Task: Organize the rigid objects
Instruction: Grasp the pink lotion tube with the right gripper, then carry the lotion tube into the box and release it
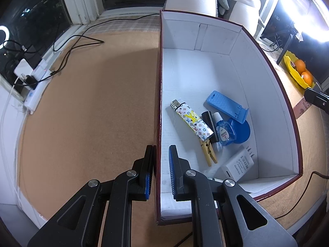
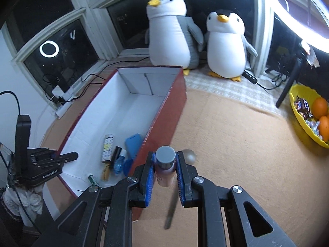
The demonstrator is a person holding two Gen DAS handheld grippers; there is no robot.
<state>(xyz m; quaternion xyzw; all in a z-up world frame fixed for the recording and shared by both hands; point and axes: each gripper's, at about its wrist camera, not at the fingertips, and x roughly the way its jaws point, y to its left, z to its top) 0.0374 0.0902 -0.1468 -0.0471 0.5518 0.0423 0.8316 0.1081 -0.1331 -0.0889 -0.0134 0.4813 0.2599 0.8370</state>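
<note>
Dark windows ring a tan, cork-like desk, with a white power strip and black cables along its left edge.

Right of these, the left tool is clenched on the left wall of a red box, one pad outside and one inside.

On the box's white floor, from left to right, lie a patterned lighter, a wooden clothespin below it, a black tube, a small blue bottle resting on a blue disc, and a blue ridged stand leaning over the disc. A white charger sits near the box's front right corner. All of them crowd the near half of the box; the far half is bare.

In the right wrist view two plush penguins stand behind the box. Just right of the box's red side, the right tool is clamped on a pink bottle with a grey cap, held above the desk, outside the box. A clear ball lies on the desk just past the tool, and a thin blurred stick shows below the bottle.

Farthest right, a yellow bowl holds oranges and wrapped sweets.
</note>
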